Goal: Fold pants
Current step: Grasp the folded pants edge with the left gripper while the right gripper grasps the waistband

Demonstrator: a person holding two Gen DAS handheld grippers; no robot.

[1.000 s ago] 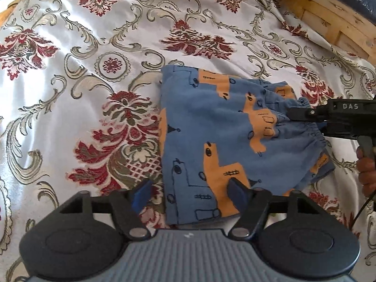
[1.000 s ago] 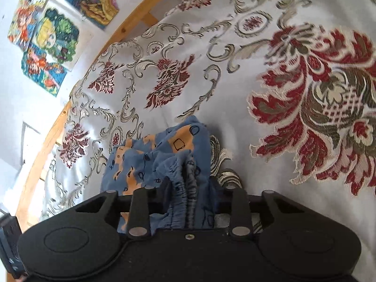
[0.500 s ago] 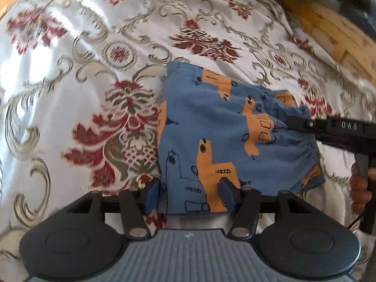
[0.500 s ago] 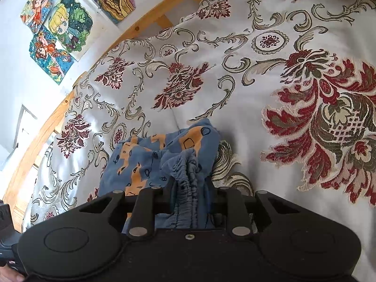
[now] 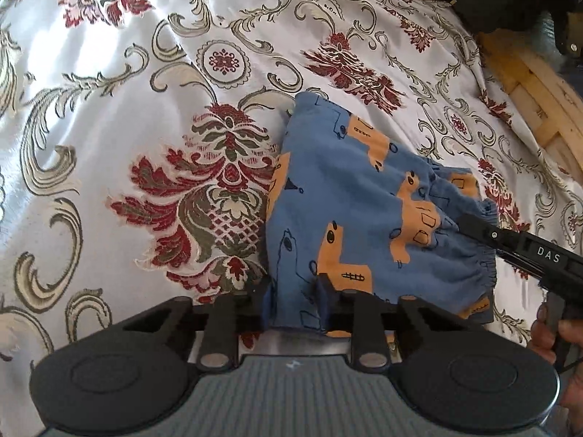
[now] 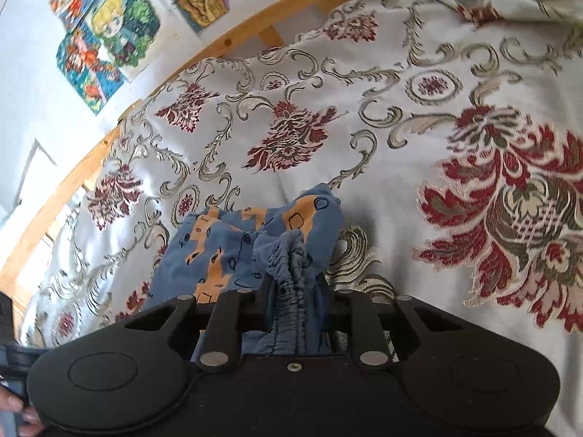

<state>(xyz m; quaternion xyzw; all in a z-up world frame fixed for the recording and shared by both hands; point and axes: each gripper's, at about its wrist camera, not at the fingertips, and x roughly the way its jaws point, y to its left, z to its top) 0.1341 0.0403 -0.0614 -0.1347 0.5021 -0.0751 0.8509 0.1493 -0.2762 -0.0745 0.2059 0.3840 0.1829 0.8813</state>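
Pants [image 5: 364, 218] lie half-folded on the bed [image 5: 127, 109]. Left claw [image 5: 293, 306] is clamped on the near hem, right claw [image 6: 295, 306] on the bunched waistband. Lifting both ends level and keeping the cloth taut should keep the next fold square.

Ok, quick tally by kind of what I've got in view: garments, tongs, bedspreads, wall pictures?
Pants: 1
Tongs: 2, left tongs and right tongs, each shut on the pants
Bedspread: 1
Wall pictures: at least 3, some cut off at the frame edge
Total: at least 7
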